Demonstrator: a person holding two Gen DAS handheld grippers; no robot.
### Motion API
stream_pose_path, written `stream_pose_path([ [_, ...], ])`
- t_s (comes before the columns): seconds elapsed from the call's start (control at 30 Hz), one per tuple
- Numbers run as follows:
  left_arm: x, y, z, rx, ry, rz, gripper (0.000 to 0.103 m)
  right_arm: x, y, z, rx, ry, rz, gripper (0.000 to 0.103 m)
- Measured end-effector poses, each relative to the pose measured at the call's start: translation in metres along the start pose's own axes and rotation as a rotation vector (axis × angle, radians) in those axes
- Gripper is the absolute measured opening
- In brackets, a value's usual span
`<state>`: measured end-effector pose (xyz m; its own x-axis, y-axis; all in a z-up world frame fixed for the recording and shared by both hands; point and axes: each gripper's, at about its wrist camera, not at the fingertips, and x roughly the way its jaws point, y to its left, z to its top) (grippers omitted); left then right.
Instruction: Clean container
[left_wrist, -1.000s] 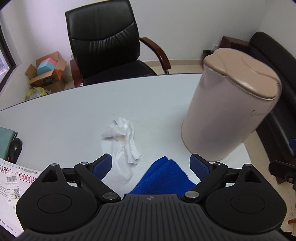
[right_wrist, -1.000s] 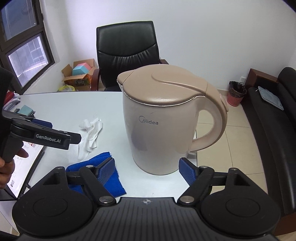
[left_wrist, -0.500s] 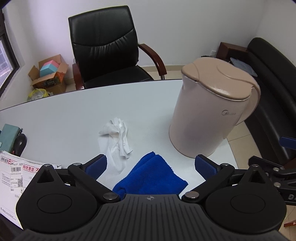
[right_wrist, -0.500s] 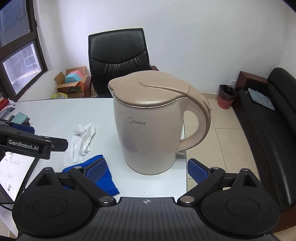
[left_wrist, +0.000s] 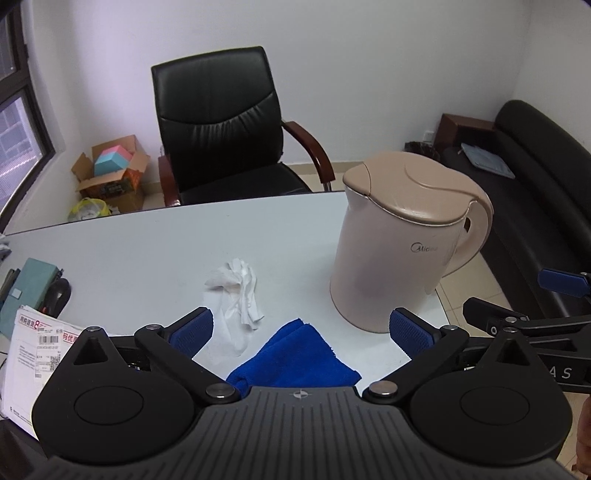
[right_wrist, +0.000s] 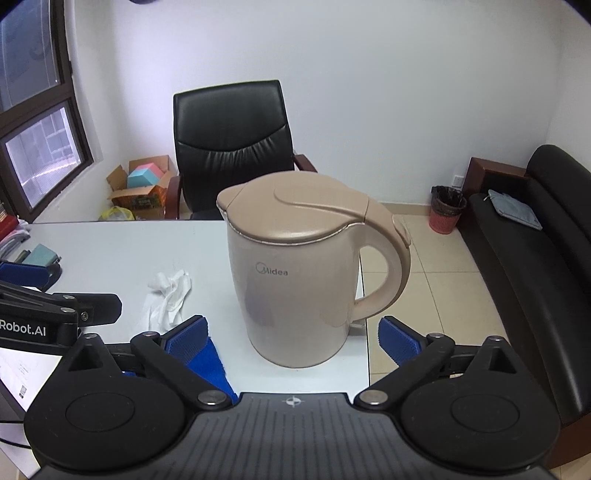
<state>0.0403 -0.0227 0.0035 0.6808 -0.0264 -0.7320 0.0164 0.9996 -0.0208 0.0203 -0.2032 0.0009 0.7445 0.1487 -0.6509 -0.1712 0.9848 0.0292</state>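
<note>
While positioned above the near edge of the white table (left_wrist: 155, 243), left gripper (left_wrist: 301, 330) spread wide, nothing pinched; right gripper (right_wrist: 291, 338) opening, pads clear of everything. Beige plastic electric kettle (right_wrist: 295, 280) upright, lid closed, near the table's right edge. Folded blue microfibre cloth (left_wrist: 295, 356) flat, just beside crumpled white tissue (left_wrist: 238, 295).

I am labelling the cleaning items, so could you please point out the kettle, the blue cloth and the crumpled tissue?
kettle (right_wrist: 295, 295), right wrist view, on the front of its body.
blue cloth (left_wrist: 295, 356), left wrist view, on the middle of the fold.
crumpled tissue (left_wrist: 240, 291), left wrist view, on its bunched middle.
</note>
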Motion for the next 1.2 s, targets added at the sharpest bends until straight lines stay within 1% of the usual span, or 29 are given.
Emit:
stream_pose_path([
  [0.13,-0.002,0.004,-0.004,-0.026,-0.016,0.007,0.103,-0.004,-0.002,-0.001,0.020,-0.017,-0.008,0.103],
  [0.37,-0.002,0.003,-0.007,-0.021,-0.011,-0.001,0.103,-0.005,0.004,-0.004,-0.012,-0.015,-0.026,0.103],
  [0.5,-0.005,-0.001,-0.008,-0.005,-0.033,0.000,0.103,-0.007,0.005,-0.004,-0.014,-0.023,-0.031,0.103],
  [0.67,-0.005,-0.001,-0.012,-0.003,-0.060,-0.003,0.103,-0.010,0.003,-0.010,-0.005,-0.054,-0.032,0.103],
  [0.83,0.005,0.000,-0.022,-0.007,-0.038,-0.015,0.103,-0.008,0.002,-0.018,0.006,-0.041,-0.031,0.103],
  [0.97,0.016,0.002,-0.033,-0.018,-0.013,-0.024,0.103,-0.008,0.000,-0.024,0.007,-0.049,-0.036,0.103],
  [1.1,0.025,0.007,-0.043,-0.043,-0.015,-0.023,0.103,-0.005,-0.001,-0.034,0.009,-0.065,-0.044,0.103],
  [1.2,0.028,0.010,-0.049,-0.048,-0.037,-0.012,0.103,-0.004,-0.001,-0.043,0.034,-0.077,-0.036,0.103],
])
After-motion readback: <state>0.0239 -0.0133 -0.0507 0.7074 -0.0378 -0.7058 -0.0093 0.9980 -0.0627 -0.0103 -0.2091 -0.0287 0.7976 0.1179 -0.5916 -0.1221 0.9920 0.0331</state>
